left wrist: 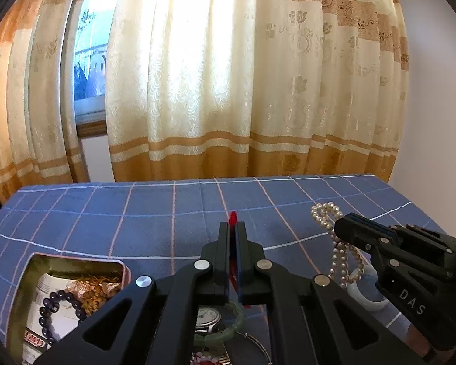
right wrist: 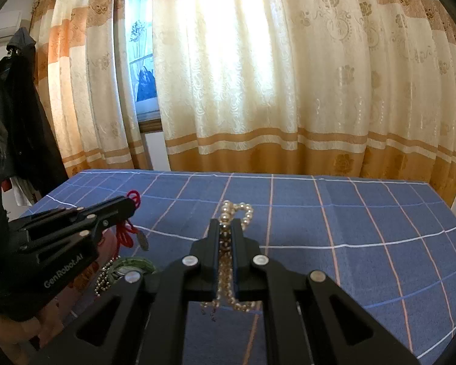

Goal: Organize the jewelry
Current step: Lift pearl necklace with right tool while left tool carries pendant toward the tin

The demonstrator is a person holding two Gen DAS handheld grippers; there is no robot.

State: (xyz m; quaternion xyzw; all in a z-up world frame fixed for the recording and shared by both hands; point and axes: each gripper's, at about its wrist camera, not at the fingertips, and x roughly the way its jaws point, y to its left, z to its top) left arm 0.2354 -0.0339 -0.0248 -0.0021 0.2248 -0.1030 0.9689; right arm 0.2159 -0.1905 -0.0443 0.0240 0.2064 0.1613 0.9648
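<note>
Above the near edge of the table (right wrist: 364, 213), with its blue checked cloth, I hold both grippers off the surface. My right gripper (right wrist: 227, 222) is clamped on a pearl necklace (right wrist: 228, 261) — a loop of pearls stands above the fingertips, and the rest hangs down between the fingers, clear of the cloth. My left gripper (left wrist: 233, 224) is pinched together on a red cord (left wrist: 233, 216); from the right wrist view the cord trails below the jaws with a small oval pendant (right wrist: 142, 239) hanging from it.

Toward the near left corner lies an open tin (left wrist: 21, 292) holding a dark bead bracelet (left wrist: 56, 313) and a tangle of gold chain (left wrist: 95, 289). Beneath the left gripper, on the cloth, I see a wristwatch (left wrist: 208, 318) and a green bangle (left wrist: 235, 324) around it. A white bangle (left wrist: 366, 295) lies on the cloth below the hanging pearls. Patterned curtains (left wrist: 228, 76) hang behind the far edge.
</note>
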